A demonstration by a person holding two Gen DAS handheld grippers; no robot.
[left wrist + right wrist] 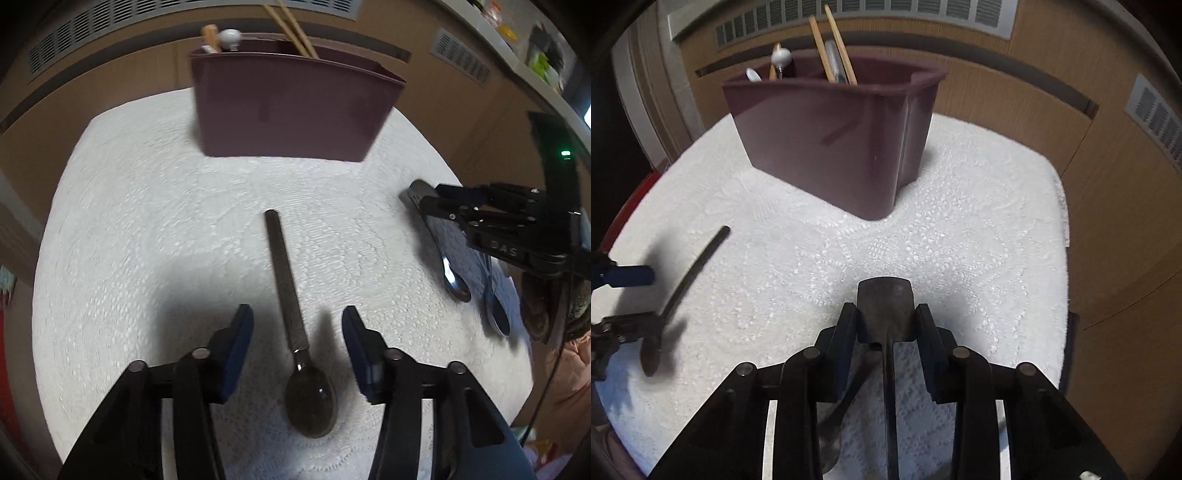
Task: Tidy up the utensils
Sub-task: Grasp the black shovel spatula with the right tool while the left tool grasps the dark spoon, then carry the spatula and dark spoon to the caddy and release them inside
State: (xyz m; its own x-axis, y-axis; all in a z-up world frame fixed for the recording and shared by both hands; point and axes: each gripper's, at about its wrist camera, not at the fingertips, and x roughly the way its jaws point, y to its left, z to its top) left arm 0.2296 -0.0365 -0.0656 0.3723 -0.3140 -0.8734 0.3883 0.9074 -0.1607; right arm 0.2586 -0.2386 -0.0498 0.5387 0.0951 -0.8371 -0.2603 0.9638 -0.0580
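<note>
Three spoons [295,332] (one holder [288,110])

A dark spoon [291,325] lies flat on the white lace-covered surface [147,221], bowl nearest the viewer. A second, flat-handled spoon [886,314] lies to its right. Behind stands a maroon utensil holder [291,107] with wooden chopsticks [295,29] upright inside.

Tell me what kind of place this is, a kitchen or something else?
Likely a home dining or kitchen corner, though no sink or stove shows. A white lace tablecloth covers the table, a maroon utensil caddy holds chopsticks, and spoons lie on the cloth, one being a dark spoon. Wood-panelled walls with vents stand behind.
</note>
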